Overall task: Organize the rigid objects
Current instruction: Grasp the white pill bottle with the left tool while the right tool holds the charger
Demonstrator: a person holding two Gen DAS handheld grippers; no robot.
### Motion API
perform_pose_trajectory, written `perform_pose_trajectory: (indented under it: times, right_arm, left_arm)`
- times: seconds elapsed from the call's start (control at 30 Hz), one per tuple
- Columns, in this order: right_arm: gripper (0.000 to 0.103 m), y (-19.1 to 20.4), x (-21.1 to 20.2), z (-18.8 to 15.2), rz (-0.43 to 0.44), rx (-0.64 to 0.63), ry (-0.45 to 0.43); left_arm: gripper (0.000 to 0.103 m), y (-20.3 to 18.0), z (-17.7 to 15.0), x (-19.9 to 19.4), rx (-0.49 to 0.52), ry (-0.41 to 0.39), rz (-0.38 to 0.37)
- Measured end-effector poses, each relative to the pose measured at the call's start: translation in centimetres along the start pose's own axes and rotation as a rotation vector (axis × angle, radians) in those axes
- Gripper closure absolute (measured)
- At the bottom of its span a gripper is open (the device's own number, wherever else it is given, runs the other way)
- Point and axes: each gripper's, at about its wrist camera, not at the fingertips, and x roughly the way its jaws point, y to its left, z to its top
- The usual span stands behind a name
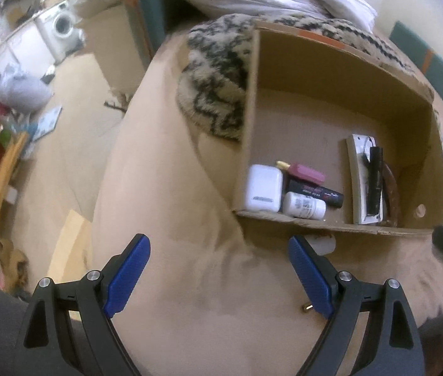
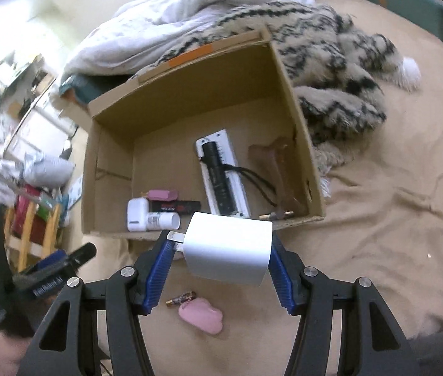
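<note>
My right gripper [image 2: 221, 244] is shut on a white charger block [image 2: 229, 250], its metal prongs against the left pad, held just above the near rim of an open cardboard box [image 2: 190, 94]. Inside lie a white case [image 2: 136, 214], a white bottle [image 2: 163, 221], a pink eraser [image 2: 163, 194], a black tube [image 2: 177, 206], a black flashlight [image 2: 218, 175] on a white strip, and a brown piece [image 2: 281, 169]. My left gripper [image 1: 218, 247] is open over bare bedsheet, in front of the box [image 1: 331, 69], nothing between its fingers.
A pink cloud-shaped thing [image 2: 201, 315] and a small patterned tube [image 2: 182, 297] lie on the tan sheet under my right gripper. A zigzag blanket [image 2: 331, 62] and a white duvet [image 2: 190, 9] crowd the box's far side. The bed edge drops to the floor at the left [image 1: 74, 144].
</note>
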Motion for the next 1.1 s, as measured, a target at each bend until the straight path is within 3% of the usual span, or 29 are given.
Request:
perform_pose_trajectory:
  times: [0.17,0.3,0.63,0.8,0.9,0.93,1.03,1.07,1.1]
  right_arm:
    - [0.042,-0.8,1.1,0.3,0.024,0.053,0.046]
    - [0.042,-0.7,1.4,0.3,0.033,0.052,0.054]
    - [0.042,-0.7,1.7,0.9,0.024,0.056,0.059]
    - [0.042,-0.8,2.1,0.8,0.028,0.061,0.073]
    - [0.042,-0.7,2.1,0.9,0.024,0.057,0.072]
    - [0.042,-0.7,2.2,0.8,0.022,0.054,0.074]
    - [0.042,-0.6,2.2,0.8,0.016,0.046,0.073]
    - [0.042,-0.5,2.2,0.8,0.014,0.043,0.072]
    - [0.042,-0.5,2.2,0.8,0.011,0.042,0.072]
  left_arm:
    - [0.015,-3.9,-0.2,1.9,0.034,0.042,-0.049]
    - [0.015,-7.2,-0.7,4.4,0.087,0.074,-0.039]
    - [0.016,-10.5,0.8,7.7,0.144,0.097,0.004]
    - [0.030,-10.6,1.1,8.6,0.141,0.117,0.014]
    - [0.048,-10.2,1.1,8.8,0.126,0.127,-0.011]
    - [0.059,-10.0,1.0,8.8,0.123,0.132,-0.018]
    - [0.059,-9.2,0.3,8.3,0.121,0.132,-0.024]
    - [0.071,-9.0,0.1,8.0,0.124,0.127,-0.027]
    - [0.076,-9.0,0.0,7.7,0.134,0.126,-0.034]
